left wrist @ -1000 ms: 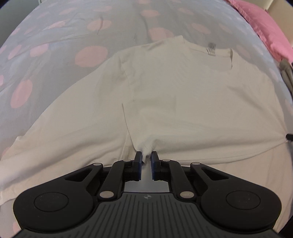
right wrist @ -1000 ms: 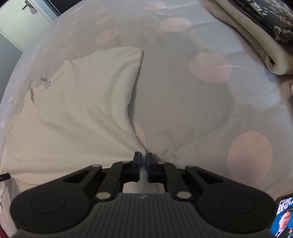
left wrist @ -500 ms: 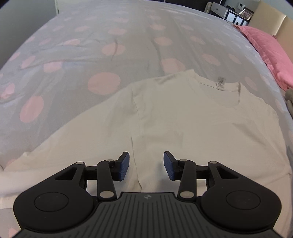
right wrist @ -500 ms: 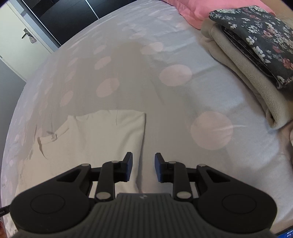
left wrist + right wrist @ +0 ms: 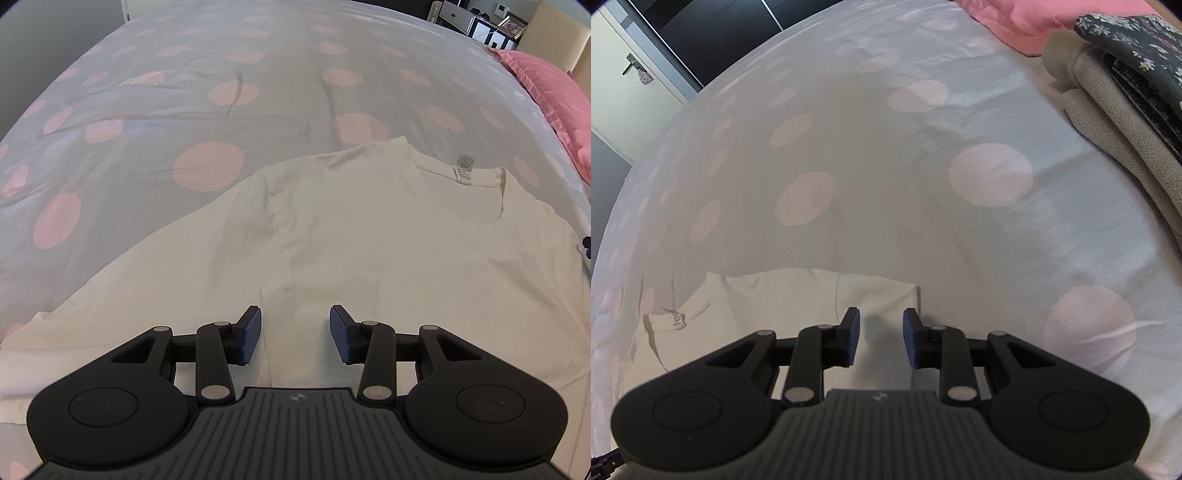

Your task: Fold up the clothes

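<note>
Black hand-held gripper (image 5: pixel 295 334), blue ribbed pads (image 5: pixel 251 332), silver pivot screws.

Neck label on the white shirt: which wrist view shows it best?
Left wrist view. The neck label lies facing the camera, unobstructed inside the collar of the white shirt. In the right wrist view it is small, edge-on and shaded near the left edge, unreadable.

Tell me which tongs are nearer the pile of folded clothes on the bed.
Right. The right tongs hang over the white shirt's right sleeve, with the pile of folded clothes beyond them on the right. The left tongs hang over the shirt's left side; no pile shows in their view.
</note>
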Demonstrator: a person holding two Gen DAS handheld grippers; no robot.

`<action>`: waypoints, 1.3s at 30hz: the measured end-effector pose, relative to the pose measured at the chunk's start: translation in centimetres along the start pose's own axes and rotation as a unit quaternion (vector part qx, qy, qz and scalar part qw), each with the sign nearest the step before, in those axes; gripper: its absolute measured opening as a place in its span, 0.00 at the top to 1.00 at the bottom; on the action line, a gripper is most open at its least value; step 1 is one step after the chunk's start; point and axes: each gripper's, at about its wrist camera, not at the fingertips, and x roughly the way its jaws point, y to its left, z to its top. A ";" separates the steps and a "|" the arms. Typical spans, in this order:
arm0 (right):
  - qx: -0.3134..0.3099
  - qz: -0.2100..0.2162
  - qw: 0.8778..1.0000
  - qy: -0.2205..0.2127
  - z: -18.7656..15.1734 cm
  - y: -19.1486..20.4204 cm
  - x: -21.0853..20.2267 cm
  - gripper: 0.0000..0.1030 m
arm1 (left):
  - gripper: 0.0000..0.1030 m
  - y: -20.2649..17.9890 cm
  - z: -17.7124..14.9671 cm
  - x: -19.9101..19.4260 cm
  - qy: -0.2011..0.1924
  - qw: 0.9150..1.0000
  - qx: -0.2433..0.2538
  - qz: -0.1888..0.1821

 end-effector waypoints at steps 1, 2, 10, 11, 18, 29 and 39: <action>-0.005 -0.006 1.000 0.003 -0.1 0.2 0.4 0.72 | 0.62 0.0 0.0 0.1 0.000 1.000 0.000 0.000; -0.010 -0.015 1.000 0.006 -0.1 0.5 0.9 0.72 | 0.62 -0.1 0.0 0.1 0.001 1.000 0.000 0.000; -0.056 -0.050 0.997 -0.003 -1.2 1.2 1.8 1.00 | 0.62 0.1 -0.1 0.5 0.007 1.000 -0.001 0.014; -0.051 -0.052 0.997 -0.012 -1.0 1.0 1.4 1.00 | 0.62 0.1 -0.1 0.4 0.005 1.000 -0.004 0.015; 0.019 -0.103 0.993 -0.052 0.9 -2.9 -0.6 1.00 | 0.62 0.3 0.0 0.1 -0.002 1.000 -0.011 0.013; 0.037 -0.011 0.999 -0.014 -0.2 -1.7 0.6 0.62 | 0.62 0.0 -0.1 0.3 0.002 1.000 -0.005 0.014; 0.001 -0.061 0.998 -0.034 -1.1 -0.9 1.1 0.96 | 0.62 0.0 -0.1 0.3 0.003 1.000 -0.003 0.014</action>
